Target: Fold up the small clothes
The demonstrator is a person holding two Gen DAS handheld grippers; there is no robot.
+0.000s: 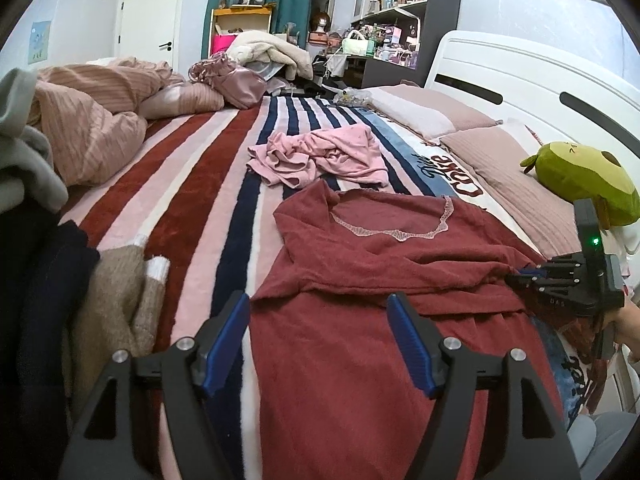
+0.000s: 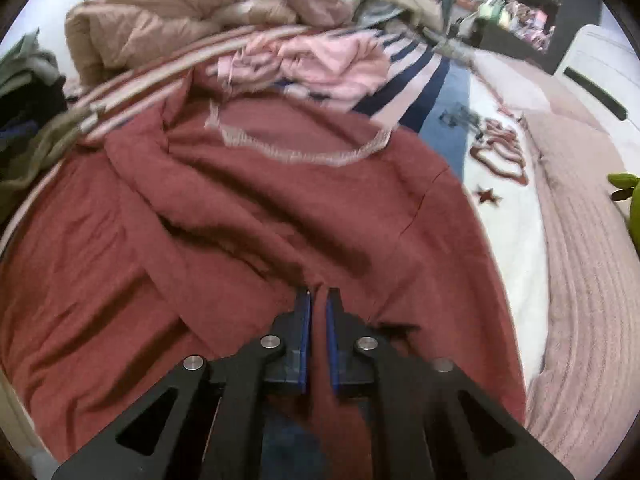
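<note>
Brick-red knit, the red top [image 1: 360, 280] lay spread across the striped blanket [image 1: 192, 184] on the bed, its lace-trimmed neckline toward twelve o'clock from where the left gripper [image 1: 318, 320] hovered. One side looked already brought across the body, a fold line running from about nine to three o'clock, so I judged the first fold under way and the rest not yet made. The left fingers stood wide apart over the lower body of the garment, holding nothing. The right gripper [image 2: 318, 304] had its fingers nearly closed on a pinch of red cloth at the garment's right side, with creases radiating from the grip.

Beyond the neckline, at twelve o'clock, a crumpled pink garment [image 1: 320, 156] waited unfolded. A tan sweater [image 1: 116, 300] lay at nine o'clock, close to the red top's left edge, leaving little room there. Pillows [image 1: 480, 152] and a green plush toy [image 1: 580, 184] crowded two o'clock. The most open blanket lay toward ten and eleven o'clock.
</note>
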